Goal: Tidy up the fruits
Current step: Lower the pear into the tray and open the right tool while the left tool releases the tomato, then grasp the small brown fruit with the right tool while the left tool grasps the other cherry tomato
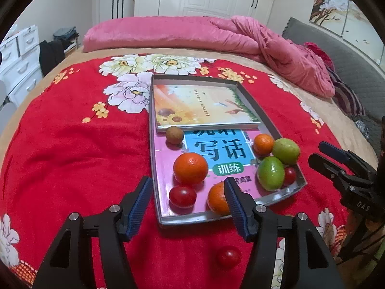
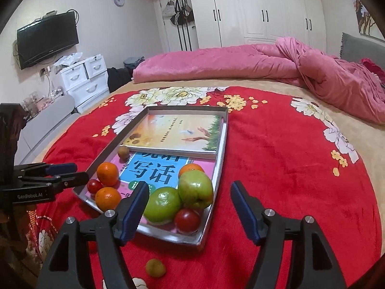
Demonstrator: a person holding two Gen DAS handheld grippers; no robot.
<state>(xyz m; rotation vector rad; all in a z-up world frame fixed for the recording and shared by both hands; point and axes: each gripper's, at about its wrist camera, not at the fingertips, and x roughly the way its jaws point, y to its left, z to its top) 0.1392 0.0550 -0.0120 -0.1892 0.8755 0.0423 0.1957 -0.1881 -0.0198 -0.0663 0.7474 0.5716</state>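
A metal tray [image 1: 276,198] [image 2: 217,175] lies on the red blanket with two books in it. On the near book sit three oranges [image 1: 190,168], two green fruits [image 1: 271,173] [image 2: 195,189], two red tomatoes [image 1: 182,196] [image 2: 187,220] and a small brown fruit [image 1: 175,134] [image 2: 123,152]. A red tomato [image 1: 228,257] lies loose on the blanket before the tray. A small yellowish fruit [image 2: 155,267] also lies loose there. My left gripper [image 1: 187,207] is open and empty over the tray's near edge. My right gripper [image 2: 189,210] is open and empty above the tray's near corner.
The red floral blanket [image 1: 72,156] covers a bed. A pink quilt [image 1: 192,33] is bunched at the far side. White drawers [image 2: 84,82] and a wall TV [image 2: 47,39] stand to the left. The right gripper shows in the left wrist view [image 1: 336,166].
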